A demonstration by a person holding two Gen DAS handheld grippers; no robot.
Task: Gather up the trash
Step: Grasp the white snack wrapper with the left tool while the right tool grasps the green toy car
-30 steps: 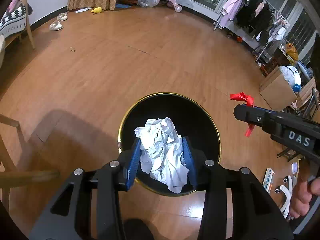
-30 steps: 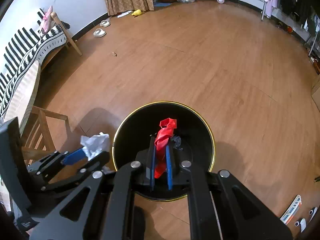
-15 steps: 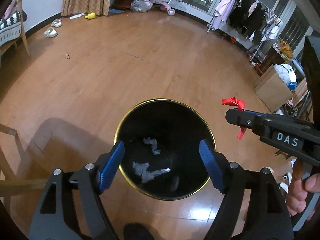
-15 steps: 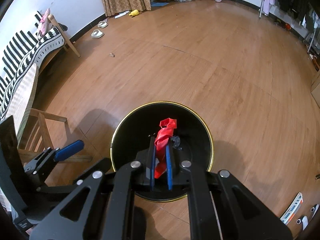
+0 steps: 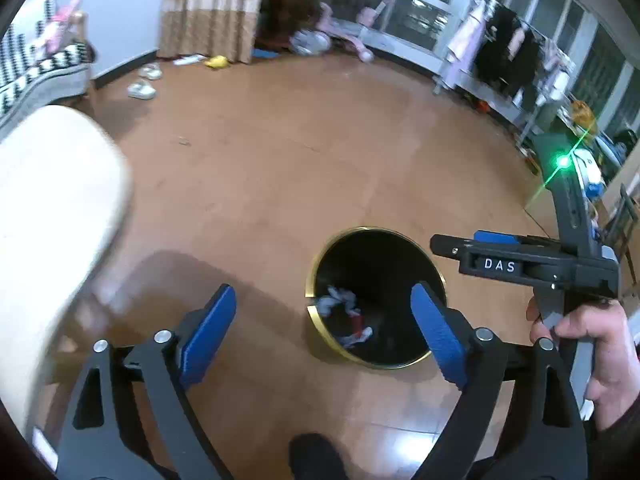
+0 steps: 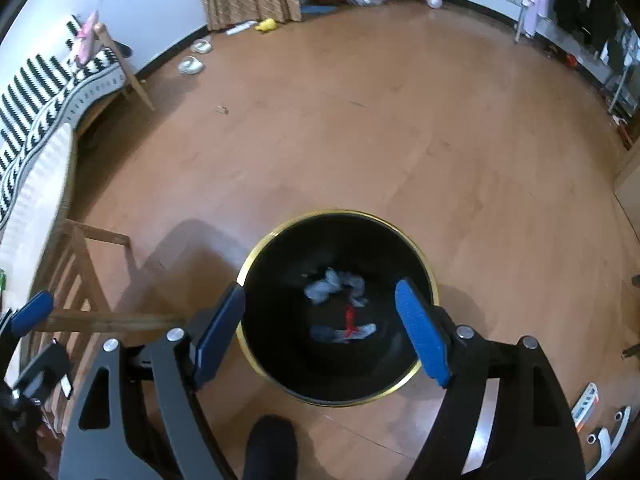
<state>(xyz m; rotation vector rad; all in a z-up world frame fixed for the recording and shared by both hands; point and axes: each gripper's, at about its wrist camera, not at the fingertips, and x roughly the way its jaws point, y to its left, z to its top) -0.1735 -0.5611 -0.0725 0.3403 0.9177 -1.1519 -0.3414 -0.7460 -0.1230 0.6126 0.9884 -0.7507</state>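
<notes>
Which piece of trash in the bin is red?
The thin red strip near the middle of the black bin. The other scraps around it, like the crumpled paper above it, are pale grey-white.

Bin (image 6: 424,268) mouth open, no lid, paper + red scrap low inside | floor (image 6: 360,140) past bin's far rim bare | wood chair (image 6: 80,276) left of bin | slippers (image 6: 604,436), floor's near-right edge
</notes>
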